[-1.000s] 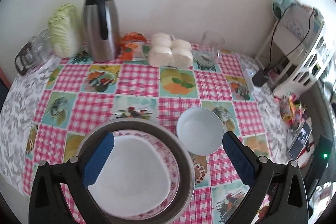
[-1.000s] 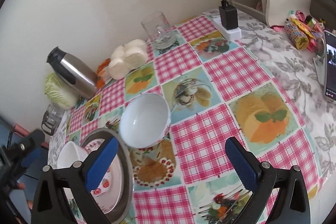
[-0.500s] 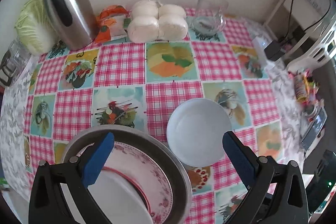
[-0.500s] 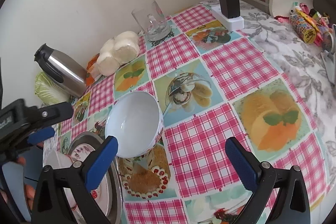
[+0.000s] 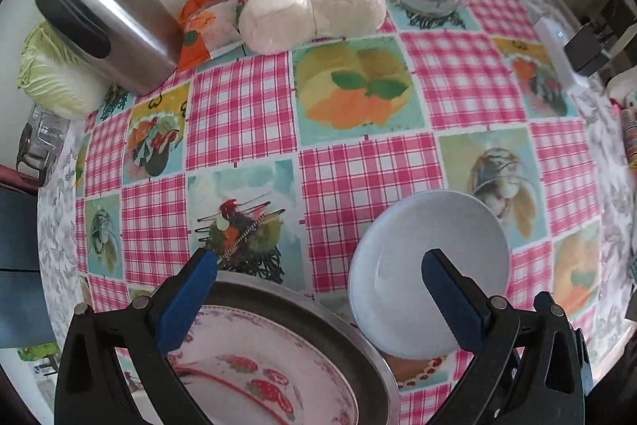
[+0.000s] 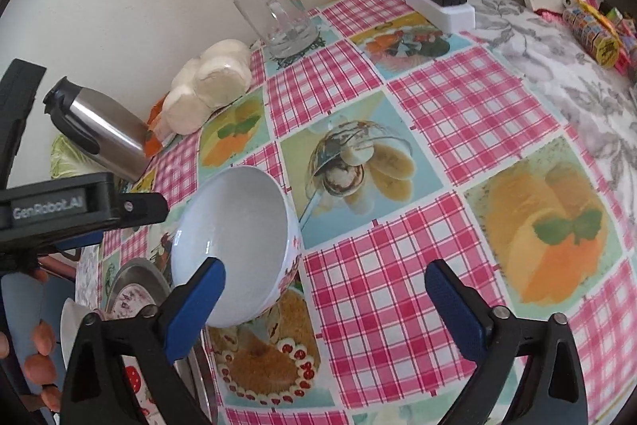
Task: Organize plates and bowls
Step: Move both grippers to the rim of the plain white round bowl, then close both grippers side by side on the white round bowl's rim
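I am at the reaching step, with the round white ceramic bowl (image 6: 239,241) standing empty on the pink checked tablecloth (image 6: 398,289), just beside the rim of the round steel tray (image 5: 318,309) that carries the strawberry-patterned plate (image 5: 254,373). My right gripper (image 6: 322,289) is beginning to close from wide with nothing pressed between its blue pads, one pad in front of the bowl's near wall; my left gripper (image 5: 318,285) is spread and empty above the tray and bowl. Next, I judge, one pad must go inside the bowl's rim and one outside before I pinch, then lift it toward the plate.
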{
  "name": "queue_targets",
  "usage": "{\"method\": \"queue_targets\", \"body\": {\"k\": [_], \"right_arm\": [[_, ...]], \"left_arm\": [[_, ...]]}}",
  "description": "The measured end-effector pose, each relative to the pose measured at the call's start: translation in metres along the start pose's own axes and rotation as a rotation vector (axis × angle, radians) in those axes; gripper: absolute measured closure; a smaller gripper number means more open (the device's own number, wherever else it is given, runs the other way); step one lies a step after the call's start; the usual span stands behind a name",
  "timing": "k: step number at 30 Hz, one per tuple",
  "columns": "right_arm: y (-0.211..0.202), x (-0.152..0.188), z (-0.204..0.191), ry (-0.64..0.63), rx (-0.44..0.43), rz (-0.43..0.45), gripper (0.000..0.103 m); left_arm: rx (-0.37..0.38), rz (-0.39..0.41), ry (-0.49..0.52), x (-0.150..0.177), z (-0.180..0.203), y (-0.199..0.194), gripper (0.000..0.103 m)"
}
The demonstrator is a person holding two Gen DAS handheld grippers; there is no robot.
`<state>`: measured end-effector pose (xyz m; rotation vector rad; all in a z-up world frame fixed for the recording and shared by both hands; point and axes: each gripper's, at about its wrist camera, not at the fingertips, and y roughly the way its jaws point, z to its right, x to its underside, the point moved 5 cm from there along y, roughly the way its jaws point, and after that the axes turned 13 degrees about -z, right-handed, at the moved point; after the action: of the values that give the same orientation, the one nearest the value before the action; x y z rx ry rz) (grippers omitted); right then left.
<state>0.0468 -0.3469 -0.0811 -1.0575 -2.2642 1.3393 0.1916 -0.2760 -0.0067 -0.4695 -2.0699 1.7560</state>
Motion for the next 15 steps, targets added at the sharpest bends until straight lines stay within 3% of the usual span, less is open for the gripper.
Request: {"method": "queue_targets", "body": {"k": [1,5,8,11,15], "right_arm": [[0.003,-0.001,0.0,0.004,-0.002,-0.004,0.012],[0.013,-0.001,-0.002,0.002,-0.033,-0.026,0.026],[0.019,0.0,-0.004,0.002,-0.05,-0.037,0.038],[0.025,0.001,-0.007,-0.006,-0.053,-0.045,0.05],[0.03,0.002,-0.011,-0.01,-0.064,-0.052,0.054]], "left_arm": [[-0.005,-0.004,0.002,-0.001,0.001,0.003,0.002],[-0.025,-0.038,0.02,-0.003,0.008,0.016,0.024],[-0.031,-0.06,0.032,-0.004,0.013,0.025,0.034],[-0.019,-0.068,0.039,-0.007,0.017,0.031,0.04],[-0.064,-0.075,0.057,-0.01,0.02,0.039,0.046]]}}
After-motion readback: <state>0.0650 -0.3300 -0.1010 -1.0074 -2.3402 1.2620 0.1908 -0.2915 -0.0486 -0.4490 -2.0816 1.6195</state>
